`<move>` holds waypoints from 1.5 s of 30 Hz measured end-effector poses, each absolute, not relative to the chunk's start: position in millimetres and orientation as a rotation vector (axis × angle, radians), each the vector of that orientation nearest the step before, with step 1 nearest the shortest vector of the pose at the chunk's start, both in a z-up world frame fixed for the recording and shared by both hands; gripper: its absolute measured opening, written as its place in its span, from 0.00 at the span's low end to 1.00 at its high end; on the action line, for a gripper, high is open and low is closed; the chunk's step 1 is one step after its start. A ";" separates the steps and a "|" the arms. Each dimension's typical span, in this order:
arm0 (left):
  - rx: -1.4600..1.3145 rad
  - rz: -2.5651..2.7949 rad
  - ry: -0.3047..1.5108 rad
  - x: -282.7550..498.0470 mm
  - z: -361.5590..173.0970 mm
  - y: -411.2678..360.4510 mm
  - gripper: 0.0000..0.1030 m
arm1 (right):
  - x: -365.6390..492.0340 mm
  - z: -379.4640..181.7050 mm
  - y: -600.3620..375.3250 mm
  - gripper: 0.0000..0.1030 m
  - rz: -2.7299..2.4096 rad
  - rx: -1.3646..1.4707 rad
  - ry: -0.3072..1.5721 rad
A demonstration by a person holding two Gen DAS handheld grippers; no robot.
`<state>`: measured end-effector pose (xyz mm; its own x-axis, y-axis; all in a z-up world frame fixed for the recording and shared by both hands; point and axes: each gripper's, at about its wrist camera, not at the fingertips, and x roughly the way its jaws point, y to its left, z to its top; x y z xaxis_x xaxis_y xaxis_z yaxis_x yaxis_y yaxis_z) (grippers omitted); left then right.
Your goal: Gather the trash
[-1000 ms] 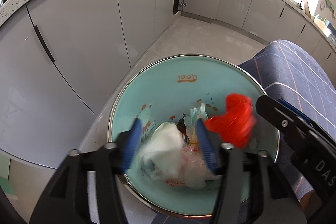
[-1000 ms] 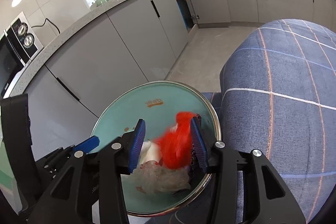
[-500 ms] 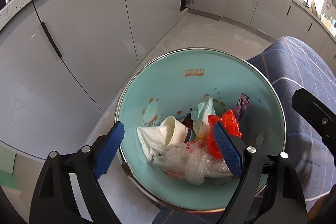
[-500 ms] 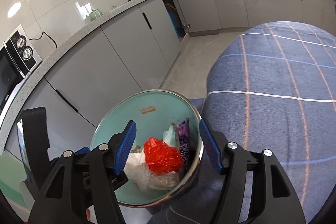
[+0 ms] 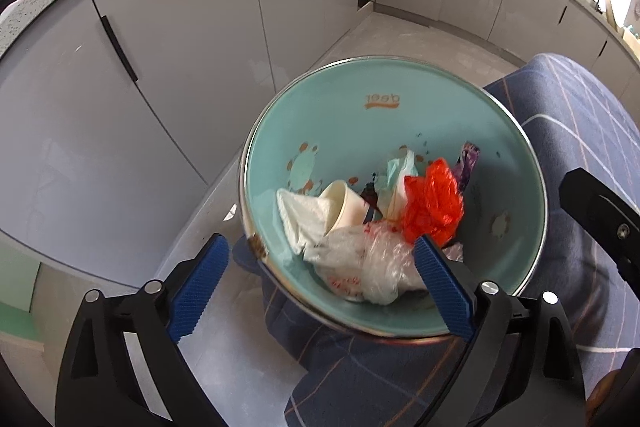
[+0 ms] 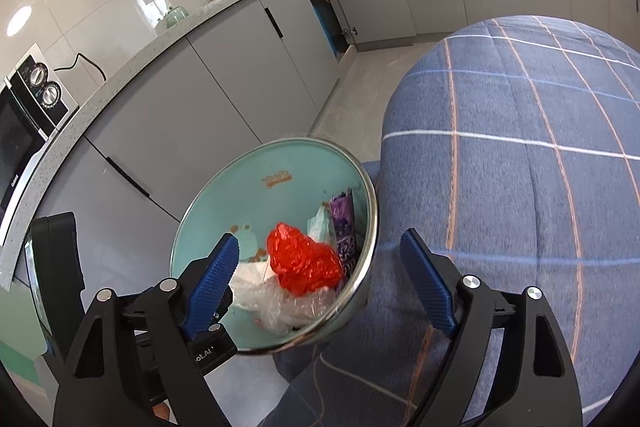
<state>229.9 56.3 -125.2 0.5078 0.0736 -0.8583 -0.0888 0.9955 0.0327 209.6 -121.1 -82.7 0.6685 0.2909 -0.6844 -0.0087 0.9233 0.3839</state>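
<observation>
The left gripper (image 5: 320,275) is held above the near edge of a light green bowl (image 5: 520,227) and is tipped steeply down toward it. Its jaws are spread wide and are opening more. Nothing is pinched by them. One blue pad (image 5: 200,285) is seen outside the bowl's rim, over the floor (image 5: 224,359), and the other pad is seen over the pile inside.

The right gripper (image 6: 320,287) is tipped down less steeply. Its jaws are also spread and opening, and nothing is held between them. Its left pad (image 6: 214,279) is seen over the bowl's inside. Its right pad is seen outside the rim, over the blue checked cloth (image 6: 520,187).

The trash is all found inside the bowl, piled at the near side. A red plastic bag (image 5: 434,205) is lying on top, free of both grippers. Beside it a paper cup (image 5: 346,205) is tipped on its side, with a white tissue (image 5: 302,219) touching it. A clear crumpled plastic bag (image 5: 372,263) is spread in front of them. A purple wrapper (image 5: 466,165) is leaned on the bowl wall behind the red bag.

The bowl is set at the edge of the blue checked cloth, next to grey cupboards (image 5: 180,67).
</observation>
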 end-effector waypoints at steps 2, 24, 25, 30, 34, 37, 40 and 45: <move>-0.003 0.102 1.038 225.5 -124.6 54.9 0.91 | 205.5 -82.5 -123.5 0.81 0.175 0.381 0.830; -0.011 0.219 0.888 129.0 -93.8 69.0 0.94 | 124.3 -57.7 -131.7 0.89 0.205 0.396 0.730; -0.015 0.220 0.881 125.3 -92.0 69.7 0.94 | 120.0 -55.8 -129.9 0.89 0.208 0.392 0.724; -0.025 0.217 0.814 96.8 -75.3 70.5 0.94 | 94.6 -40.7 -126.7 0.89 0.220 0.361 0.678; -0.014 0.217 0.737 76.4 -57.8 68.7 0.94 | 70.1 -23.1 -126.1 0.89 0.213 0.339 0.602; 0.000 0.230 0.659 61.0 -40.0 69.6 0.94 | 55.1 -9.9 -125.4 0.89 0.208 0.326 0.536; 0.000 0.241 0.587 47.0 -22.4 73.1 0.94 | 37.7 5.5 -125.6 0.89 0.197 0.309 0.455; 0.006 0.247 0.455 21.8 2.9 75.3 0.94 | 9.8 26.5 -126.4 0.92 0.156 0.292 0.320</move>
